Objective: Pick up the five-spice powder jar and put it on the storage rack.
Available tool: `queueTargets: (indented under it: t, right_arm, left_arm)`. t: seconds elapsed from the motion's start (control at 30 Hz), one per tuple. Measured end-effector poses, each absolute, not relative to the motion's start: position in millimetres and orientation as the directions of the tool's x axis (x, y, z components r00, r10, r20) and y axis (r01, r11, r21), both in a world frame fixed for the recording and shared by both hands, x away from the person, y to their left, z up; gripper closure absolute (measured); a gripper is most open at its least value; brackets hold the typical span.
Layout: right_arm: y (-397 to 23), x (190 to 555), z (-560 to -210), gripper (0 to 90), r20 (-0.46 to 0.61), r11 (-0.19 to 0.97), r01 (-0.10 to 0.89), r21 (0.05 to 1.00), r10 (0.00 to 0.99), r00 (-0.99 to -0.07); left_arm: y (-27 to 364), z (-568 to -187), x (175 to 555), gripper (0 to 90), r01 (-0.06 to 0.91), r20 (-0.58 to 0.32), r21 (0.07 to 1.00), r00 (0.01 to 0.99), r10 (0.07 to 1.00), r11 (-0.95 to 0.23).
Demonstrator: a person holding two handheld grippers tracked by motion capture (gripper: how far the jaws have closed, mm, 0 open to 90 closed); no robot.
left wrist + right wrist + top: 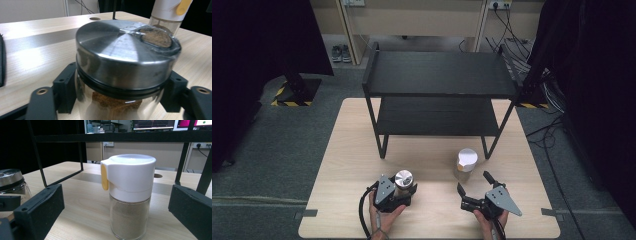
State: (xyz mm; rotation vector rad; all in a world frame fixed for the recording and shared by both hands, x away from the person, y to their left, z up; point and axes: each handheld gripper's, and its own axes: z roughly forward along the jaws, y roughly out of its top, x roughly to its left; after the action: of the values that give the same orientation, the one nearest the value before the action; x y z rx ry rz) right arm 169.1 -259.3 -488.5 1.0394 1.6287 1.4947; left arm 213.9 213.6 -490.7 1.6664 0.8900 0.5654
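Steel-lidded jar [403,181] axis: standing upright on the wooden table [342,165], long axis running vertically, lid facing up.
Steel-lidded jar place: sitting at the near left of the table, in front of the black two-tier shelf [439,75], well apart from the white-capped shaker [465,164].
Left gripper [399,192]: clamping the glass body of the jar just under the lid, black pads [65,86] pressing in on both sides.
Jar contents: holding brown powder, showing through the clear glass in the left gripper view.
Jar look: brushed, domed metal lid [120,50] with a black ring beneath and a small oval window of brown powder near the rim.
Shaker axis: standing upright too, yellow tab [104,177] pointing sideways from the white cap.
Shaker contents: carrying tan powder, filling most of the glass part.
Right gripper [472,189]: resting with jaws apart, just behind the shaker, not touching it.
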Motion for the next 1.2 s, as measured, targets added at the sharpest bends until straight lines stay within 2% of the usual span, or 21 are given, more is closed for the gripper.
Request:
queueTargets:
  t: [0.57, 1.2]
  right_arm:
    - [-260, 170, -489, 0.5, 0.03, 0.02, 0.109, 0.994, 0.894, -0.447]
    - [-261, 169, -489, 0.5, 0.032, 0.017, 0.106, 0.994, 0.895, -0.445]
  left_arm:
    - [208, -491, 209, 30.8, 0.225, -0.017, 0.963, 0.598, 0.801, -0.147]
    - [224, -481, 216, 30.8, 0.232, -0.078, 0.969, 0.627, 0.775, -0.09]
